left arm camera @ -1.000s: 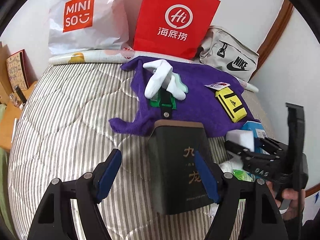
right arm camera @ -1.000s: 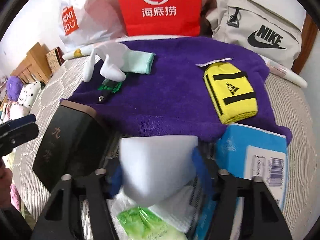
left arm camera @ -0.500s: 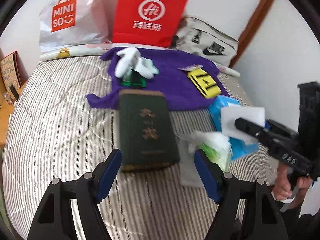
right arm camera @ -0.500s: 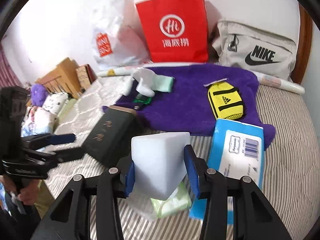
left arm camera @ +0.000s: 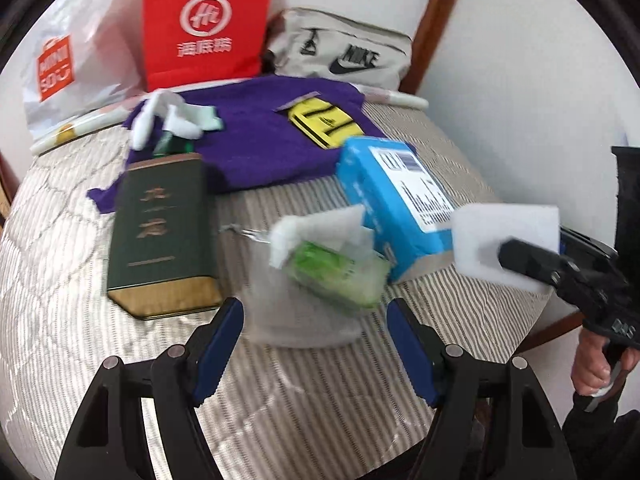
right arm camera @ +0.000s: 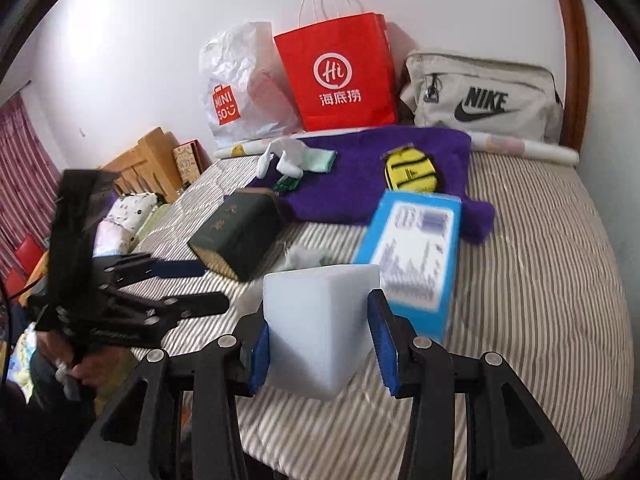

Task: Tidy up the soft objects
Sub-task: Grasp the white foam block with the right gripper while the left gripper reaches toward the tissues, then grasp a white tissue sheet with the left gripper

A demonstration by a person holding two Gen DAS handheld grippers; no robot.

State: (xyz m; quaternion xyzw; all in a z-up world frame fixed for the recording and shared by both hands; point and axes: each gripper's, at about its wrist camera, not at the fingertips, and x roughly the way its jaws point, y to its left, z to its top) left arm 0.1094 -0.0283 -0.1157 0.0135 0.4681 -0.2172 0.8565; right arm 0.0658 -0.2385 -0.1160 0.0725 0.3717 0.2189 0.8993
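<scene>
Right gripper (right arm camera: 318, 334): blue pads clenched on white foam block (right arm camera: 320, 320), block held above striped bed (right arm camera: 540, 280); jaws closed further onto it within last second. Left gripper (left arm camera: 316, 344): jaws apart, nothing between pads, poised over green-and-white packet (left arm camera: 336, 268) lying on bed. Blue box (left arm camera: 384, 196) just beside packet; dark green tin (left arm camera: 162, 232) to its left. Purple towel (left arm camera: 256, 148) behind, carrying white socks (left arm camera: 172, 120) and yellow pouch (left arm camera: 324, 124).

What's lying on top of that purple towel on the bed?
On the purple towel lie white socks, a mint cloth, a yellow pouch and something small and green. Whatever lies under the towel is hidden.
</scene>
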